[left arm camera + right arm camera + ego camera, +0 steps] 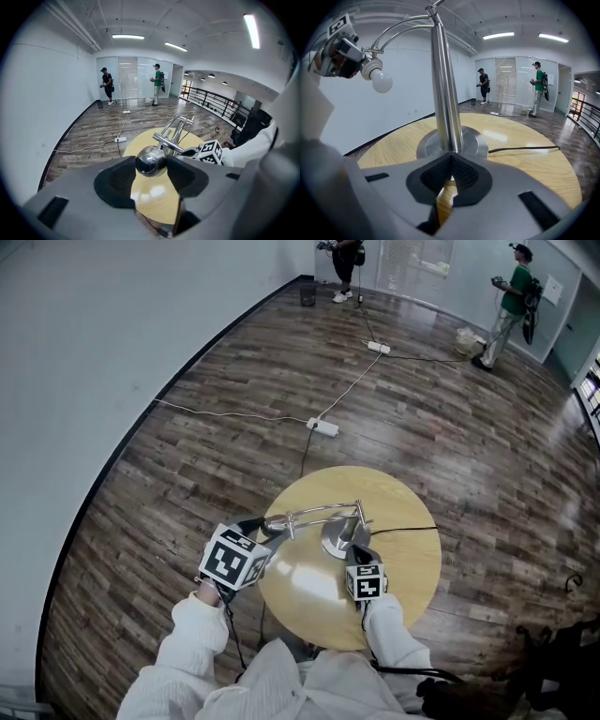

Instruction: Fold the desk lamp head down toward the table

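Lamp head [150,160]: chrome ball over the round table's [405,570] 9 o'clock edge; bulb [380,80] showing
Left gripper [151,168]: fingers pinching the lamp head from both sides
Right gripper [449,157]: fingers pressed together; tips at the foot of the post [443,93]
Base [474,143]: near the table's centre; cable [405,529] leaves toward 3 o'clock

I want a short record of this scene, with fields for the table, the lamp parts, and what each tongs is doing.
table: round, wooden
lamp head: chrome, raised high above the table, bulb fitted
left tongs: closed on the lamp head
right tongs: jaws together, tips at the foot of the lamp post
cord: black, lies on the table by the lamp base
task state: head not yet folded down
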The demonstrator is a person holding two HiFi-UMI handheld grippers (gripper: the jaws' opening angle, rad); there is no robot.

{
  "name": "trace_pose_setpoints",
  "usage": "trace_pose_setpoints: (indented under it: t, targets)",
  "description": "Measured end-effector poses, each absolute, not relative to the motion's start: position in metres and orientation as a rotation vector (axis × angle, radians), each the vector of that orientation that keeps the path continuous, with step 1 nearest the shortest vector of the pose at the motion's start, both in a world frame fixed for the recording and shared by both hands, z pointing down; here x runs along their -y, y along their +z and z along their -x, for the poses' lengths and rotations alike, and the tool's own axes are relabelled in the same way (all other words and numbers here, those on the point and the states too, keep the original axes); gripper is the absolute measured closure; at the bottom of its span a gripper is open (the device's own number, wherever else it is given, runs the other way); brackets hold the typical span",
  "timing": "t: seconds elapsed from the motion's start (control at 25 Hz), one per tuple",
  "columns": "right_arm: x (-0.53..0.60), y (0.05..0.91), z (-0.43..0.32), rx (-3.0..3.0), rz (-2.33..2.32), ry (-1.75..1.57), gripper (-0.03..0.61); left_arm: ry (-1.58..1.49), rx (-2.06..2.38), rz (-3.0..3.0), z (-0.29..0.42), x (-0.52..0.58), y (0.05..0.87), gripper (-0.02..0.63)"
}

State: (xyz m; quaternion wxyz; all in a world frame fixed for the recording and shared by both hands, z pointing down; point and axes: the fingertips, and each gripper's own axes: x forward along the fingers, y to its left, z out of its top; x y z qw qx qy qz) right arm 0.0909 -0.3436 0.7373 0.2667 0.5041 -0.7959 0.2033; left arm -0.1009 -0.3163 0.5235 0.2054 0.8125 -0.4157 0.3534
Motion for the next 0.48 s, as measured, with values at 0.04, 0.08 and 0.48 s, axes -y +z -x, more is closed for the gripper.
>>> trace_pose_setpoints:
  t: [0.04, 0.08, 0.48]
  targets:
    - [0.344, 0.737, -0.092, 2.148, -1.361, 0.548, 0.566, 0.98, 1.155, -2.257, 0.1, 0.317, 0.528, 0.408]
    - [0.344, 0.737, -0.092, 2.148, -1.36, 0.547, 0.566, 0.975, 1.153, -2.25, 0.1, 0.317, 0.532, 0.408]
    - [0.344, 0.737, -0.091, 2.143, -1.333, 0.521, 0.566, 0.966, 1.136, -2.227, 0.096, 0.318, 0.554, 0.408]
